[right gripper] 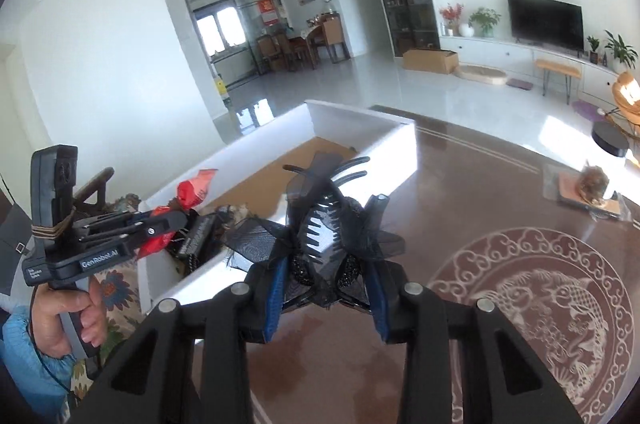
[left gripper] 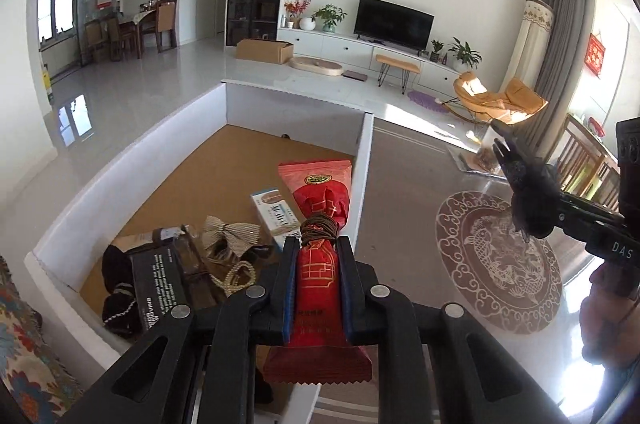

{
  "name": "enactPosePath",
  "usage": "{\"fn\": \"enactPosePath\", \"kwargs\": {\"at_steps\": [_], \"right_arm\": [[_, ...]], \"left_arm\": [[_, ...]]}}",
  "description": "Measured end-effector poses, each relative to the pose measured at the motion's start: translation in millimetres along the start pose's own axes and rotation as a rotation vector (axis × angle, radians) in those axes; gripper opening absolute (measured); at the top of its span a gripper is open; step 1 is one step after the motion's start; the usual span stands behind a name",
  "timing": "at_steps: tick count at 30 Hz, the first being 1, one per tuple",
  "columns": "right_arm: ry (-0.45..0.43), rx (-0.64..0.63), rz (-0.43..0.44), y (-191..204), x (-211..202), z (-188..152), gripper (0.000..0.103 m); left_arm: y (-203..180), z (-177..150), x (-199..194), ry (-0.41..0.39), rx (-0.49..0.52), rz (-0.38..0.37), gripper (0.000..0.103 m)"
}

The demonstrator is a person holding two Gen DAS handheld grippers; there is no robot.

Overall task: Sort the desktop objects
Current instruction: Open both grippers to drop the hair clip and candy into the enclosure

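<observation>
My left gripper is shut on a red snack packet tied with brown cord, held over the near right corner of a white open box with a cardboard floor. In the right wrist view the left gripper and packet show at the left. My right gripper is shut on a black hair claw with mesh bow, held above the brown table just right of the box. The right gripper also shows in the left wrist view.
Inside the box lie a burlap bow, a white-blue packet, a black card and a black cloth item. A round dragon emblem marks the table. A clear packet with a brown item lies far right.
</observation>
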State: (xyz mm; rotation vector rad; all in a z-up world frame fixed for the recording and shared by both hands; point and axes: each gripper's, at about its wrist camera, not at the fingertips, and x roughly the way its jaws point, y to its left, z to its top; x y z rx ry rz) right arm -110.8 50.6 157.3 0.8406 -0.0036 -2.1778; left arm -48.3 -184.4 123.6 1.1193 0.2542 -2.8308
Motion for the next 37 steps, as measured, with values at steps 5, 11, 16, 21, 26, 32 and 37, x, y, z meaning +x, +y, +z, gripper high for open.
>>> {"fn": "enactPosePath", "kwargs": {"at_steps": [5, 11, 16, 21, 26, 32, 37], "right_arm": [[0.128, -0.09, 0.143, 84.5, 104.5, 35.5, 0.037], [0.474, -0.147, 0.167, 124.7, 210.8, 13.7, 0.055], [0.466, -0.232, 0.093, 121.8, 204.6, 18.5, 0.086], [0.433, -0.286, -0.03, 107.8, 184.8, 40.6, 0.096], [0.456, -0.356, -0.108, 102.6, 177.1, 49.0, 0.096], [0.457, -0.369, -0.113, 98.3, 170.7, 45.2, 0.096], [0.447, -0.353, -0.11, 95.4, 173.3, 46.7, 0.096]], "left_arm": [[68.4, -6.3, 49.0, 0.169, -0.079, 0.144, 0.017], [91.6, -20.8, 69.5, 0.285, -0.094, 0.234, 0.046], [100.1, -20.9, 49.6, 0.201, -0.152, 0.269, 0.087], [89.6, -11.9, 37.8, 0.207, -0.18, 0.275, 0.095], [80.1, -8.5, 25.3, 0.174, -0.213, 0.42, 0.099], [73.1, -7.7, 12.9, 0.15, -0.295, 0.445, 0.103], [62.9, -5.4, -4.0, 0.05, -0.293, 0.47, 0.103]]}}
